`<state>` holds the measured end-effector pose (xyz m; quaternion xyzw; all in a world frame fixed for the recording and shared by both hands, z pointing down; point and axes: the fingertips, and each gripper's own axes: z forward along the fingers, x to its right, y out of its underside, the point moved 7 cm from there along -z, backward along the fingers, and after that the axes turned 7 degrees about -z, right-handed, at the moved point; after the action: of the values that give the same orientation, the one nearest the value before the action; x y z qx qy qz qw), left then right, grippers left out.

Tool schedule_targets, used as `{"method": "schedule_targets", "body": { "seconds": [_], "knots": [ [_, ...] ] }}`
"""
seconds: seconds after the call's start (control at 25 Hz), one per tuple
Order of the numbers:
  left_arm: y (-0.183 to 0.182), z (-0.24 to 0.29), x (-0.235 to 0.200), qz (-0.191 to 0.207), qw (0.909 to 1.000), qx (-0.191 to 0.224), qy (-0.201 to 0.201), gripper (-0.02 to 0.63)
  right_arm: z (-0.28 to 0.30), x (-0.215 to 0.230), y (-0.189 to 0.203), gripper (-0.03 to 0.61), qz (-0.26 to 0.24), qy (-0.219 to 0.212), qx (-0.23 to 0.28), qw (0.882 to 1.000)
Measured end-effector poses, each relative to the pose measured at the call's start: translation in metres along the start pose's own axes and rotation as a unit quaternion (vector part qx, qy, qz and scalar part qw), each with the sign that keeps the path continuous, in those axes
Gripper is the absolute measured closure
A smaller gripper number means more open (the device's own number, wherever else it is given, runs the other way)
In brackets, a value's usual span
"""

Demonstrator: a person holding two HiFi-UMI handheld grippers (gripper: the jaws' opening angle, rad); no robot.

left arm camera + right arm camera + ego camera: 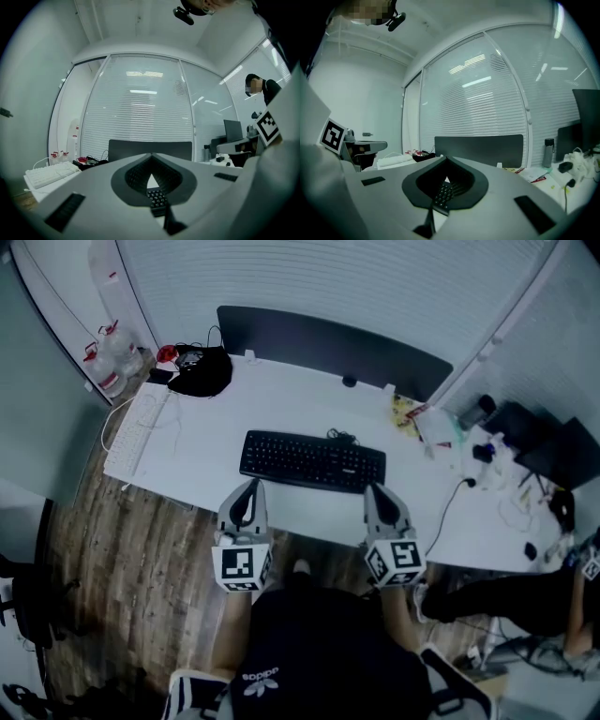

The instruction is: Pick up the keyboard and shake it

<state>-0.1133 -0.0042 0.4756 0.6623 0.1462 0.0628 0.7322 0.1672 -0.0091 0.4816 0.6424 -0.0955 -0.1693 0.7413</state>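
The left gripper point(250, 484) has its fingers point(93, 187) pressed together, tips meeting, and nothing is pinched between them; only the small hollow behind the tips stays open. The right gripper point(373, 489) is the same, with both fingers point(506, 187) closed tip to tip and nothing held. The black keyboard point(312, 461) lies flat on the white table point(281, 399), just ahead of both pairs of fingertips. Its near-left corner sits right at the left tips and its near-right corner right at the right tips. Whether either pair actually touches its edge cannot be told. In each gripper view a strip of the keys shows through the hollow, below and just beyond the tips. Farther ahead of the fingers, past the keyboard, a dark panel point(328, 343) stands along the table's far edge. Well off to the left of the left fingers lie a white keyboard point(139, 427) and a black bundle point(202, 374).
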Motion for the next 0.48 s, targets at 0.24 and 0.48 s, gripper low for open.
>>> {"method": "schedule_targets", "body": {
  "seconds": [0.24,0.48],
  "knots": [
    [-0.001,0.025,0.000,0.023,0.9997,-0.001,-0.001,0.617,0.018,0.022,0.008,0.575,0.011,0.012,-0.009,1.000],
    [0.000,0.045,-0.007,0.025,0.9996,-0.012,0.009,0.617,0.026,0.031,0.011,0.575,0.016,0.026,-0.019,0.999]
  ]
}}
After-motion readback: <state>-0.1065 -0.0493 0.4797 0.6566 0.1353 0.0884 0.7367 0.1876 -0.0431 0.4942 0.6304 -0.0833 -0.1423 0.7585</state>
